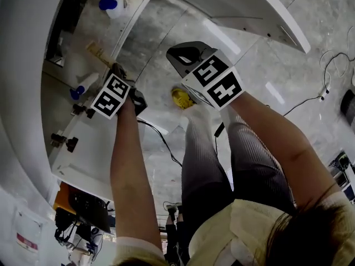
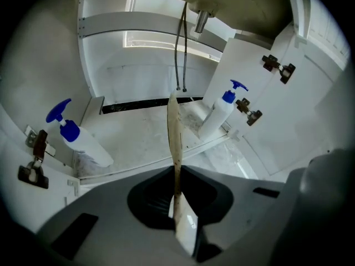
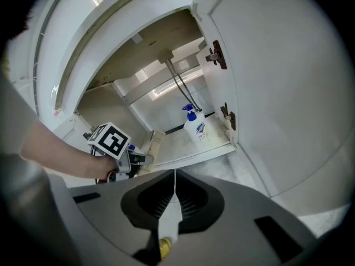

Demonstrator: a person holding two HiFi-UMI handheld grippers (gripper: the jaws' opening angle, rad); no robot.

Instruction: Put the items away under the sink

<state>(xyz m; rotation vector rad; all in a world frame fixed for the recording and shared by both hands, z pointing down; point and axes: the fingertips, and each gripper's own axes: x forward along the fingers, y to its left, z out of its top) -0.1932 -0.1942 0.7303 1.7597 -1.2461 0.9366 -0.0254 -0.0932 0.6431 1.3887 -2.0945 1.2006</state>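
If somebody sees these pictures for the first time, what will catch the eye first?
The open under-sink cabinet stands out, holding two white, blue-topped sprayers: the left bottle at its front edge, the right bottle beside the door. The left tool is shut on a thin beige wooden item pointing into the cabinet.

A white under-sink cabinet (image 2: 138,137) is shown with both doors opened. Two thin hoses (image 2: 178,49) are hung towards the rear of its base. The floor (image 1: 183,43) is laid with glossy grey marble-pattern tiles, on which a cable (image 1: 323,93) is lying.
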